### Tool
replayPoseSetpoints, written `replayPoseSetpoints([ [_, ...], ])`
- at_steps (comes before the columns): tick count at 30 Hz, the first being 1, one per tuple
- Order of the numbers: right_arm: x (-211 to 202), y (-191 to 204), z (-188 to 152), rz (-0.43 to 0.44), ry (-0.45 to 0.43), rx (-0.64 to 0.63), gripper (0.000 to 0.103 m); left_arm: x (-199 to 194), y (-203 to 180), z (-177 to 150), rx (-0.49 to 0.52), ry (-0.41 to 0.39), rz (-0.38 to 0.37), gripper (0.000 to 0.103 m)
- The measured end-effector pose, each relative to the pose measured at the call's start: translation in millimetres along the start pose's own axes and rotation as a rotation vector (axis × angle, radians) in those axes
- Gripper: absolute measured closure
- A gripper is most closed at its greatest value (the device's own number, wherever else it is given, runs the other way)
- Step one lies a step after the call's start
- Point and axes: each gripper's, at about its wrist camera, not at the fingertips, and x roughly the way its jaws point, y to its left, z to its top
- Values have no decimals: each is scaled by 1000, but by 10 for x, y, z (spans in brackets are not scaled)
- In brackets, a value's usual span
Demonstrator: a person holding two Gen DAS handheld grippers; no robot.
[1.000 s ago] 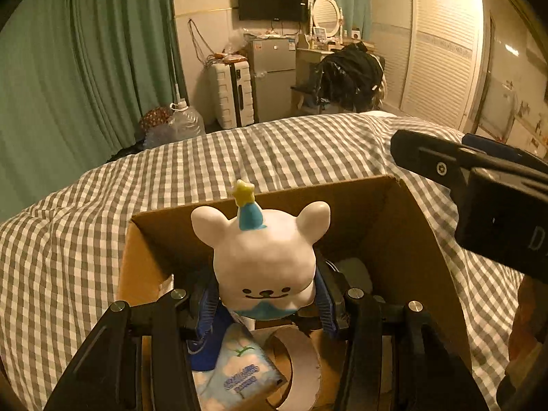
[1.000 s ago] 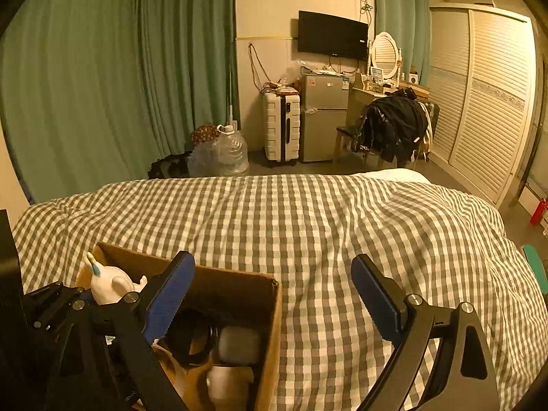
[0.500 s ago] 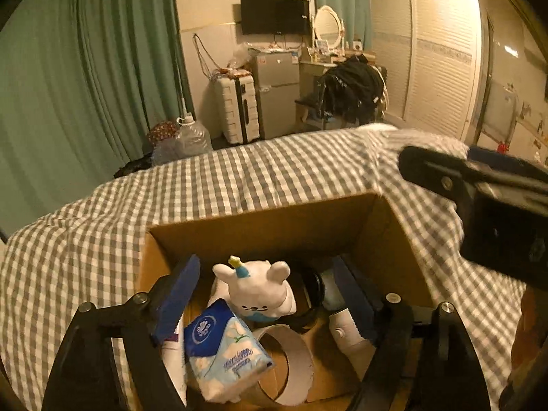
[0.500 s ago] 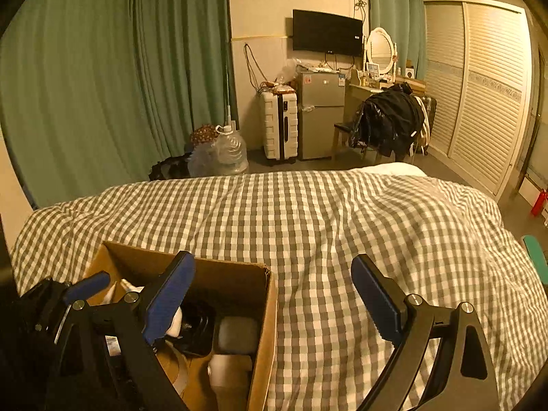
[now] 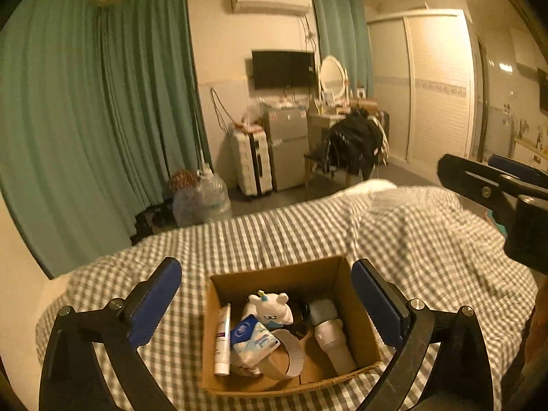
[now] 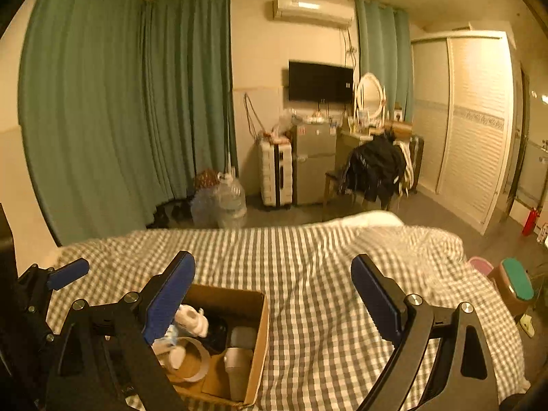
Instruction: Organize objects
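Note:
A cardboard box sits on the checked bed cover. In it lie a white bear toy with a blue star hat, a tissue pack, a white tube, a tape roll and a white bottle. My left gripper is open and empty, raised above the box. My right gripper is open and empty, above the bed to the right of the box. The left gripper's fingers show at the left edge of the right wrist view.
The grey-checked bed cover spreads around the box. Beyond the bed are green curtains, water jugs, a white suitcase, a small fridge and a chair with dark clothes. A teal-lidded container stands at the right.
My left gripper opened and let the bear toy go into the box, then rose up and back. My right gripper also rose, still open.

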Motion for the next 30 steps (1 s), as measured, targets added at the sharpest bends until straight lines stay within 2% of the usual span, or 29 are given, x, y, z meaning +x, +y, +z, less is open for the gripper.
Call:
replayPoseSetpoints([
  [8,-871,102,103,-9,-140,-26,4,-806,195,-6,-35,-143,47,0],
  [11,-1084,137,22,-4,-180,-22,2,-1004,281,-97,-53,-174,57,0],
  [15,-1248,182,-89,17,-219,-11,2,-1182,354,-259,-53,-205,31,0],
  [20,-1255,316,-274,23,-231,-43,1,-1289,382,-519,-63,-244,52,0],
  [25,-1032,394,-701,-10,-222,-80,1,-1119,339,-889,-62,-203,127,0],
  [28,-839,411,-1017,-29,-184,-103,1,-959,301,-1220,-54,-192,185,0],
  [30,-730,391,-1251,-31,-171,-98,1,-846,300,-1406,-62,-170,193,0],
])
